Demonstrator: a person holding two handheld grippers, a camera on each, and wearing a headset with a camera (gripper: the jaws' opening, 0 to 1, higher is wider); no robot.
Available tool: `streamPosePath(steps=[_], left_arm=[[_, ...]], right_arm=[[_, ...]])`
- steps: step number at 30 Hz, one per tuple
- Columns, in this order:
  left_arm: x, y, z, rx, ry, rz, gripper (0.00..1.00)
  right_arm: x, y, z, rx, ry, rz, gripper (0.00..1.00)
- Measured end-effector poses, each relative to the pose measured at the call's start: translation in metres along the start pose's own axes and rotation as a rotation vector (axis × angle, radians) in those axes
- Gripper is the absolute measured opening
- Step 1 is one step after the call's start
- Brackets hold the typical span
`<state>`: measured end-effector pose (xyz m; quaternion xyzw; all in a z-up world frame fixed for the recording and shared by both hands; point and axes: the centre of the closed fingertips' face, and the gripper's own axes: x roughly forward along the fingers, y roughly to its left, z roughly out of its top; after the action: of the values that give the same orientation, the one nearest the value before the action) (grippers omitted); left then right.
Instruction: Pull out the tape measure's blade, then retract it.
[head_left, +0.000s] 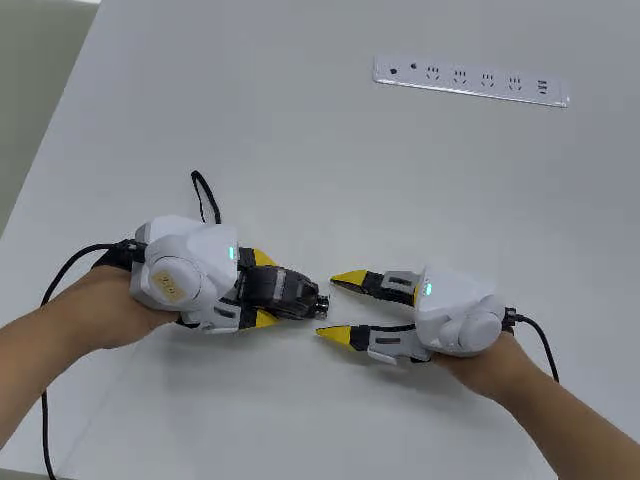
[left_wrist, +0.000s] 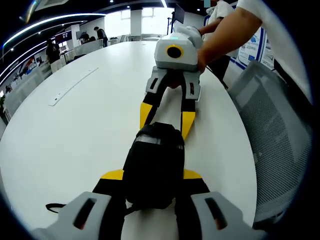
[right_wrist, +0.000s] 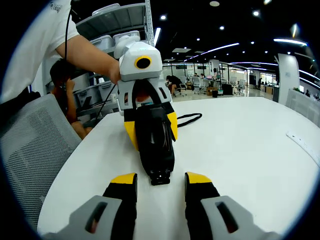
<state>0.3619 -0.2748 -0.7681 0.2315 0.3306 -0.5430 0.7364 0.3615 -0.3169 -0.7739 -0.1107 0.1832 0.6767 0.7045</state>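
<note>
1. Left tongs (head_left: 264, 289) pinch the black tape measure (head_left: 288, 291) by its sides, down at the white counter (head_left: 300, 150).
2. Right tongs (head_left: 329, 306) are spread, with their yellow tips facing the measure's front end, just beside it and not touching.
3. Power strip (head_left: 470, 81) lies well apart, on the far side.

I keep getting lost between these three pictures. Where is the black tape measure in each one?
Head view: the black tape measure is left of centre, clamped in the left claw.
Left gripper view: lower centre, between that claw's yellow-tipped jaws.
Right gripper view: centre, reaching the tips of the open right claw.
Shared landmark: the long white power strip, at left in the left gripper view and far right in the right gripper view.
</note>
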Motion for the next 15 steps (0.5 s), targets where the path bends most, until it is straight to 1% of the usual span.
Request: streamPosePath(steps=[4, 5, 15], left_arm=[[0.0001, -0.0001, -0.0002, 0.001, 0.003, 0.0, 0.33], [0.0001, -0.0001, -0.0003, 0.001, 0.003, 0.0, 0.33], [0.0, -0.0002, -0.0001, 0.001, 0.003, 0.0, 0.33]], right_arm=[[0.0043, 0.0014, -0.0052, -0.017, 0.016, 0.003, 0.33], [0.0048, 0.0027, -0.0038, -0.023, 0.006, 0.009, 0.33], [0.0032, -0.0013, -0.0046, -0.035, -0.001, -0.015, 0.24]])
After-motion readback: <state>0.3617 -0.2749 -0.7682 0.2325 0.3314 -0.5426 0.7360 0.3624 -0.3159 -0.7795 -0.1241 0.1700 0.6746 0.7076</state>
